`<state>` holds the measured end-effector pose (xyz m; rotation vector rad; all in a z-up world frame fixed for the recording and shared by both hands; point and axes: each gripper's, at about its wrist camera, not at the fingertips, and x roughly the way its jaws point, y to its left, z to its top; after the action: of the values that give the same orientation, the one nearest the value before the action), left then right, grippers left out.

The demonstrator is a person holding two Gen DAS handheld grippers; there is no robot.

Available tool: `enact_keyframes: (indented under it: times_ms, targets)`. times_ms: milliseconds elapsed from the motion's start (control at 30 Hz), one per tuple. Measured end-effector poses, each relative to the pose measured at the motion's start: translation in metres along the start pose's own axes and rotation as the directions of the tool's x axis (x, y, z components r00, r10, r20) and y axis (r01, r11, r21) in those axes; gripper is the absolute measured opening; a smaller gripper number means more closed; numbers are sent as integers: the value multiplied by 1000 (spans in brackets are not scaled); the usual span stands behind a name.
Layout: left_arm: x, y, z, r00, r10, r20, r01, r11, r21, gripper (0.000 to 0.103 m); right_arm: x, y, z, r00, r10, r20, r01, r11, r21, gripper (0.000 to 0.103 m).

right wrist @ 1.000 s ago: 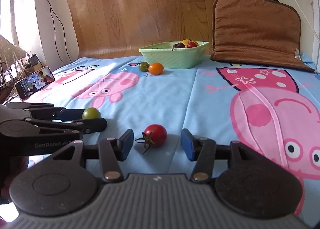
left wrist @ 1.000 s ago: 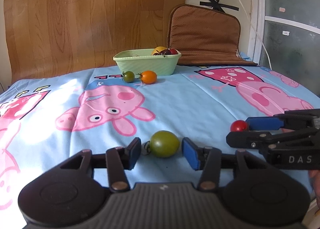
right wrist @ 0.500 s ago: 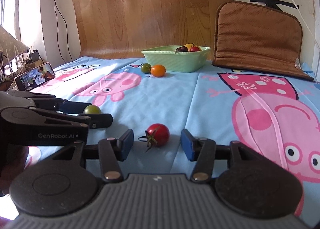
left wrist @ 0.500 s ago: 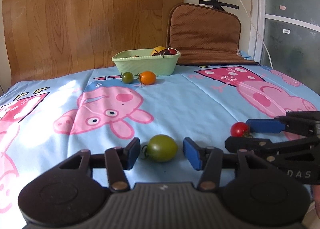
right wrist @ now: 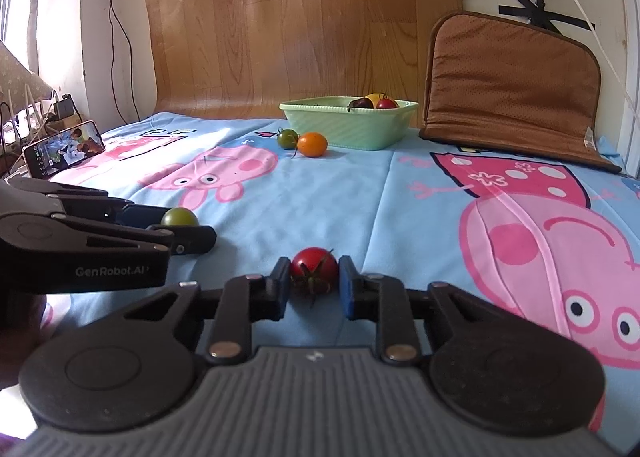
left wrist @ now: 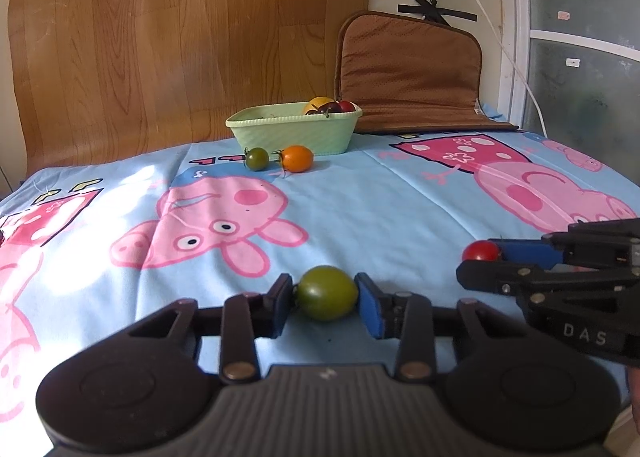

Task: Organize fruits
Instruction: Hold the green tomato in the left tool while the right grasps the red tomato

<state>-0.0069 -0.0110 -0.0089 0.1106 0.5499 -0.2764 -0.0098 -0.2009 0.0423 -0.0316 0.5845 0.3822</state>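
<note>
three tomatoes fill the green basket; both grippers' jaws closing on tomatoes.

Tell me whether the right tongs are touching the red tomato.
Touching. In the right wrist view the right tongs are closing, both blue pads pressed against the red tomato's sides with no gap showing.

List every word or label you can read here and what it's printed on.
"DAS": on the right gripper, its body at the picture's edge, text likely cut off.
"GenRobot.AI": on the left gripper, its side.
Letters on the bedsheet near the basket: distorted, not readable.
Phone screen: too small to read.
</note>
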Motion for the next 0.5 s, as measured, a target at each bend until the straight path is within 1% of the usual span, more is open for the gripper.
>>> enact_keyframes:
  times_ms: [500]
  targets:
    - [-6, -2, -6, 1000, 4, 23, -4, 1000, 4, 33, -1, 6, -3, 1000, -24, 10, 25, 999, -26, 28]
